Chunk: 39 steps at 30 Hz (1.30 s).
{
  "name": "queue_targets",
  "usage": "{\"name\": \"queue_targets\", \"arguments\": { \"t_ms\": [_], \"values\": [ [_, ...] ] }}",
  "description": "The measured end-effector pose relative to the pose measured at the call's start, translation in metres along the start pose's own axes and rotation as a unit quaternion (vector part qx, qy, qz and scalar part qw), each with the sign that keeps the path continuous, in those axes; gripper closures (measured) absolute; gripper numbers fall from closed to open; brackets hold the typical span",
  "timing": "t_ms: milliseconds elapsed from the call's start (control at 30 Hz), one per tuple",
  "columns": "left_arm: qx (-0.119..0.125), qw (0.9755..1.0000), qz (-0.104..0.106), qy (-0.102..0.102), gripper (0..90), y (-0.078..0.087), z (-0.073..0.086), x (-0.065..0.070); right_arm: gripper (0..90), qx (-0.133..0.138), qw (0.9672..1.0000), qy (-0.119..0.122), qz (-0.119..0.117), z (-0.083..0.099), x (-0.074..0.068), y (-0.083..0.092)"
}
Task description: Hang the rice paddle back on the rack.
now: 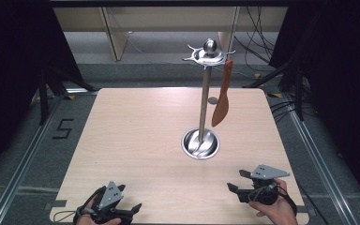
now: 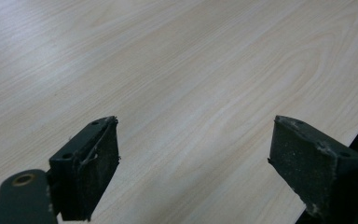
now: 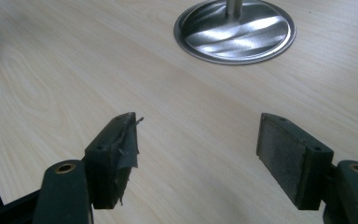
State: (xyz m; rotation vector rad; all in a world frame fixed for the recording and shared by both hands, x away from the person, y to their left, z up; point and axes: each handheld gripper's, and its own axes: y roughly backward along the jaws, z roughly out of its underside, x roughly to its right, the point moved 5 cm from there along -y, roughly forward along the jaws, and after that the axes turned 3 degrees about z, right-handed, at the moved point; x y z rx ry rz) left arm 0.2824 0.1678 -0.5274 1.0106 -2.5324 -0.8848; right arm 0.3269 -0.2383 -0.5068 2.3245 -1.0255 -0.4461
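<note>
At the near edge of the counter (image 1: 136,136), the left claw (image 1: 130,209) is sitting low in the person's left hand (image 1: 86,213), its jaws standing wide apart with nothing between them. In the left gripper view, that claw (image 2: 193,163) is looking along bare pale wood, and the counter's edge is cutting across the lower right corner just beside the right-hand jaw.

Over at the near right, the right claw (image 1: 236,183) is being held by the person's right hand (image 1: 276,211), with its grey three-cornered plate on top and its jaws pointing toward the middle of the counter. Its jaws are also gaping wide and gripping nothing. In the right gripper view, this claw (image 3: 198,149) is facing the round steel base (image 3: 235,30), which is lying flat on the wood some way ahead, apart from both jaws.

Farther in, near the middle of the counter, the base (image 1: 200,143) is carrying a slim upright pole (image 1: 203,105). At the pole's top, a hooked steel ring with a ball knob (image 1: 209,50) is spreading out. An orange spatula (image 1: 222,96) is hanging from the ring's right side, blade downward, beside the pole and clear of the counter. Both claws are well apart from the spatula.

Beyond the counter's far edge, cables are lying on the grey floor (image 1: 168,47).
</note>
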Motion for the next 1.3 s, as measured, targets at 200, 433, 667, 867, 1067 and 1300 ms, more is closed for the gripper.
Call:
{"name": "queue_targets", "arguments": {
  "t_ms": [200,433,667,867,1067,1300],
  "values": [
    [-0.005,1.0,-0.002,0.007,15.1,0.0,0.001,0.0,30.2,0.009,0.9999,0.001,0.005,0.005,-0.003,0.005],
    [-0.004,1.0,-0.003,0.006,15.1,-0.001,0.001,0.0,30.0,0.0,1.0,0.004,0.008,0.013,-0.007,0.008],
    [-0.005,1.0,-0.004,-0.004,15.1,0.0,0.001,-0.001,30.0,0.005,1.0,0.003,-0.002,0.016,-0.012,0.01],
    [-0.001,1.0,-0.004,-0.005,15.1,-0.001,0.001,-0.001,30.0,0.003,1.0,0.0,0.004,0.018,-0.013,0.012],
    [-0.001,1.0,-0.004,-0.005,15.1,-0.001,0.001,-0.001,30.0,0.01,0.9998,0.013,0.006,0.017,-0.012,0.012],
    [-0.001,1.0,-0.005,-0.005,15.1,-0.001,0.001,-0.001,29.9,0.009,0.9999,0.009,0.005,0.017,-0.014,0.013]
  ]
}}
